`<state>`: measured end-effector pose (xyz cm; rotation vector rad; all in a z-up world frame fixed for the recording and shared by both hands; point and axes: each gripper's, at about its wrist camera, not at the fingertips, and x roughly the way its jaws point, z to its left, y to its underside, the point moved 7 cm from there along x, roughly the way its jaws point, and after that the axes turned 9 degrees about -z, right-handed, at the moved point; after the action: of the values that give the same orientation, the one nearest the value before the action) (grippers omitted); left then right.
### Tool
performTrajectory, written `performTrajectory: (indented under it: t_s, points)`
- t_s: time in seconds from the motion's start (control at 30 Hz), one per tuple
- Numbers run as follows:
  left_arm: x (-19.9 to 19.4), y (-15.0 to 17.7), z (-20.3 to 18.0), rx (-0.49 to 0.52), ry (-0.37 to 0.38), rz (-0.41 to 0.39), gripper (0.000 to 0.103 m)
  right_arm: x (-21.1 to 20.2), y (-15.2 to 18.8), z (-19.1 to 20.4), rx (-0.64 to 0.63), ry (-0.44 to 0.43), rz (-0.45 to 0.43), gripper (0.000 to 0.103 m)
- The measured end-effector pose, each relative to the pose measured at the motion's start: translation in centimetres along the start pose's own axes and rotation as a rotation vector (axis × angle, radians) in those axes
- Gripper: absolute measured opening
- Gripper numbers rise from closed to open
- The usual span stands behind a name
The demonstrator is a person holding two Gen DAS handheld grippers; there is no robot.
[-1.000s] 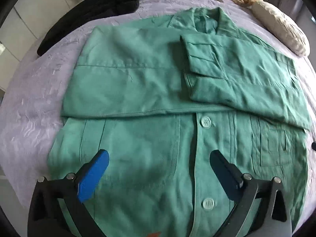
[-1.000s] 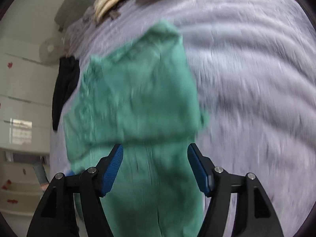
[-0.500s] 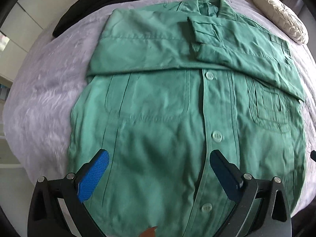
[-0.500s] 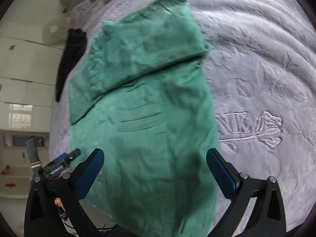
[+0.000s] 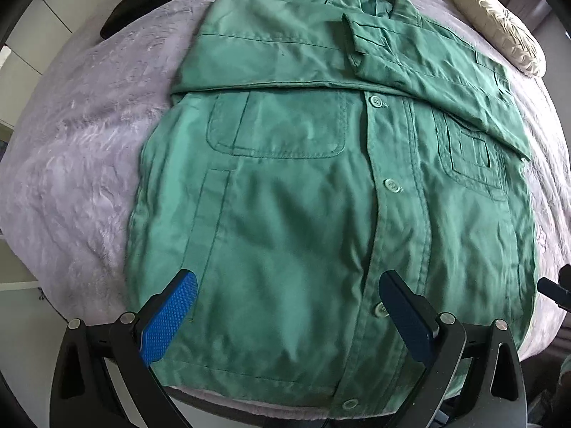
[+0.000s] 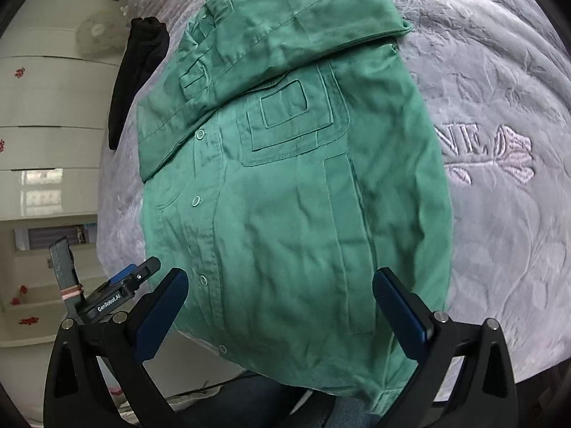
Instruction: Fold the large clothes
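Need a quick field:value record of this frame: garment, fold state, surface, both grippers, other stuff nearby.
garment: green jacket, buttoned, front up
fold state: both sleeves folded across the chest; lower body still flat, hem at the near bed edge
surface: lilac bedspread
left gripper: open, above the hem, nothing between the jaws
right gripper: open, jaws just widened, empty, above the hem
nearby: black garment beyond the jacket's left side; cream pillow near the collar

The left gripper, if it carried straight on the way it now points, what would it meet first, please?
Most likely the green jacket: the left gripper, jaws open and empty, looks down on its lower front beside the button placket. How far above the cloth it hangs is unclear.
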<state>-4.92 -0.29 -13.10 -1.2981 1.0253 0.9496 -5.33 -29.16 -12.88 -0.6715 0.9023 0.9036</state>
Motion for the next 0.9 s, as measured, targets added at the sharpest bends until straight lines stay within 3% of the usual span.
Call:
performTrajectory:
  t_s: [0.53,0.9]
  points:
    - [-0.5,6.0,5.5,0.083,0.016,0.025,0.102,0.5,8.3,2.6,0.073,-0.016,-0.054,0.103]
    - [-1.1,8.0,8.4,0.093,0.021,0.017,0.102,0.1,10.7,2.9,0.128,-0.009,-0.073,0.103]
